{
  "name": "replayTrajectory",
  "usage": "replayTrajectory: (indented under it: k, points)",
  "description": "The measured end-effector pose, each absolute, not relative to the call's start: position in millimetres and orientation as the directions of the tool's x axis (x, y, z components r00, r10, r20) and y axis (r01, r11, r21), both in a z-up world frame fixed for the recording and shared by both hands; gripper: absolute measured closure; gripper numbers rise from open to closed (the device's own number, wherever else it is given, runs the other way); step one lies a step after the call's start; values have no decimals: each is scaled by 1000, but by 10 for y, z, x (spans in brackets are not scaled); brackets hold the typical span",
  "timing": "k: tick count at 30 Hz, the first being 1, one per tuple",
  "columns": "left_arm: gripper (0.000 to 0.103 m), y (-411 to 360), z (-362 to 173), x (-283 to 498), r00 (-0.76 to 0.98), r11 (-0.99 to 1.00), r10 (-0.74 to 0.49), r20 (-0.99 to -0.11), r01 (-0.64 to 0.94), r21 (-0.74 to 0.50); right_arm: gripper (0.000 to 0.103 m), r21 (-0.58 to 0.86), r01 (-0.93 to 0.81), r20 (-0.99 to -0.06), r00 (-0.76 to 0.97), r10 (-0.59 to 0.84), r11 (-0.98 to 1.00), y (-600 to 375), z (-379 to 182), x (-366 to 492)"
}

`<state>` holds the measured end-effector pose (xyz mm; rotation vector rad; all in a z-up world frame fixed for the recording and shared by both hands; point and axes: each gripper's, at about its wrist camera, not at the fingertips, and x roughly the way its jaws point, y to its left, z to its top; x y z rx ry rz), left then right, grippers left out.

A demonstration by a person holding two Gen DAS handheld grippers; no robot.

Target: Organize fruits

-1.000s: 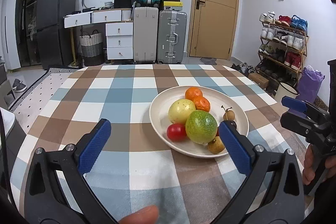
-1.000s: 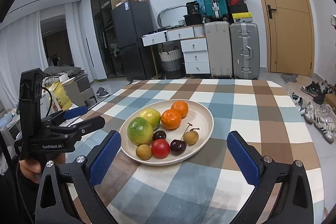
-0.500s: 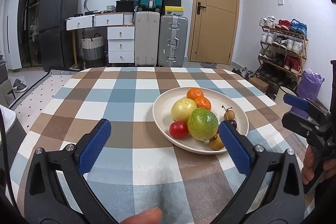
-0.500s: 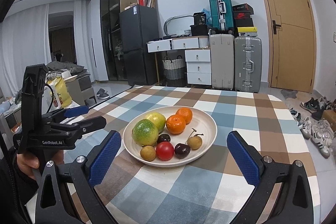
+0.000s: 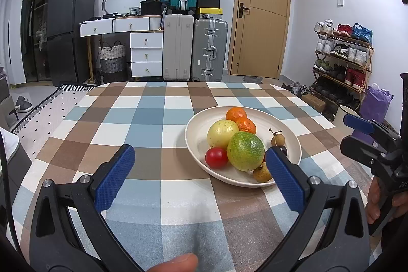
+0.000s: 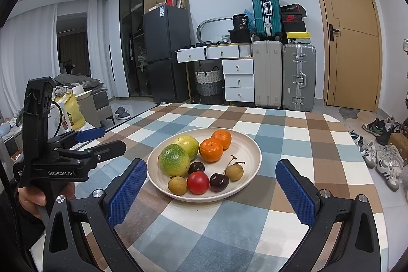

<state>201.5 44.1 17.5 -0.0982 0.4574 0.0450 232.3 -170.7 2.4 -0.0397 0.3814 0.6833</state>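
A cream plate (image 5: 288, 124) (image 6: 252, 147) on the checked tablecloth holds a green fruit (image 5: 245, 151) (image 6: 174, 160), a yellow fruit (image 5: 222, 133) (image 6: 188, 144), two oranges (image 5: 241, 119) (image 6: 215, 144), a red tomato (image 5: 216, 157) (image 6: 198, 182), dark cherries (image 6: 218, 181) and small brown longans (image 6: 234, 171). My left gripper (image 5: 201, 175) hovers open over the table, left of and before the plate, holding nothing. My right gripper (image 6: 211, 185) is open too, its blue pads (image 6: 127, 191) framing the plate's near rim from above.
The round table (image 5: 142, 114) carries only the plate. Behind it stand suitcases (image 5: 195, 50), white drawers (image 5: 146, 52), a dark fridge (image 5: 68, 24) and a wooden door (image 5: 260, 17). A shoe rack (image 5: 341, 60) lines the right wall. A person's hands hold both tools.
Both grippers have pulled back and risen a little, so the plate sits slightly farther off in each view. Both stay open and empty. The fruit has not moved.
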Motion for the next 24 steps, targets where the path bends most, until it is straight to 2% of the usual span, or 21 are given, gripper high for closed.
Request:
replayTrajectory:
  k: [24]
  points:
    - [1,443,173,2012,896,994,21,-444,-65,-85,0,86,-621,-353,712,607,779,-1716,11,2336]
